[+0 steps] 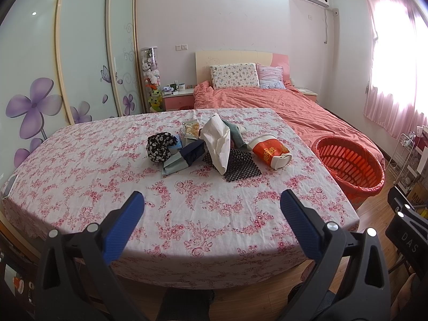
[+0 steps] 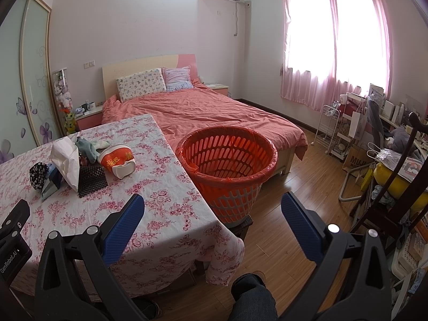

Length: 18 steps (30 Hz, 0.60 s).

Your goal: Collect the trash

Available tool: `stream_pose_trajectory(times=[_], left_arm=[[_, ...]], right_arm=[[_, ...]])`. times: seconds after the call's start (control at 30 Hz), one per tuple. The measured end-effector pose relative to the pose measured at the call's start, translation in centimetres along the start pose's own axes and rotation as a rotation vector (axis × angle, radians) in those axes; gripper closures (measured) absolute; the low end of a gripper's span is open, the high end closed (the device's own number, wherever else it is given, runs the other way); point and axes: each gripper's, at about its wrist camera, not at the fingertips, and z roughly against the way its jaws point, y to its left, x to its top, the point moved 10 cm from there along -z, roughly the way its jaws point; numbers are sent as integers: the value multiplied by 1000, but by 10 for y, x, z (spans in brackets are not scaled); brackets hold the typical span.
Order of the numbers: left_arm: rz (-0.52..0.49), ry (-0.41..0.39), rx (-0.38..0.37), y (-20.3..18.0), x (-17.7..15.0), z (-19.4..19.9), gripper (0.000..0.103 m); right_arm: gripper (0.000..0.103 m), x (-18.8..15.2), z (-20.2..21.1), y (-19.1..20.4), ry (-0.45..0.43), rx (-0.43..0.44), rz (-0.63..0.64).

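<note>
1. Nearest the lens, the left gripper (image 1: 211, 200) hangs over the near edge of the table (image 1: 80, 176), its jaws spread wide with nothing between them; the right gripper (image 2: 212, 204) is likewise wide open and empty, held off the table's right corner.
2. Beyond the left gripper, mid-table, lies the trash: a black mesh mat (image 1: 236, 165) flat on the cloth, a white paper bag (image 1: 218, 144) standing crumpled on top of it, and a red-and-white paper cup (image 1: 270, 151) on its side just right of the bag.
3. Left of the bag sit a dark folded carton (image 1: 191, 152) and a black floral pouch (image 1: 159, 147); behind it, a snack wrapper (image 1: 192, 129).
4. The bag looks light and limp and is likely best pinched at its upper crease; the cup appears crushable, so a light hold on its rim seems wise.
5. Right of the table, the orange basket (image 2: 227, 157) stands lined and ready.
6. Farthest back lies the bed (image 2: 203, 109).
</note>
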Motion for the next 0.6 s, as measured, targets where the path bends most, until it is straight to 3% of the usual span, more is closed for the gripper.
stream_pose_trajectory(times=[0.6], left_arm=[[1,13,0,2,-7,-4,4]], right_arm=[[2,0,-3,3,3,1,5]])
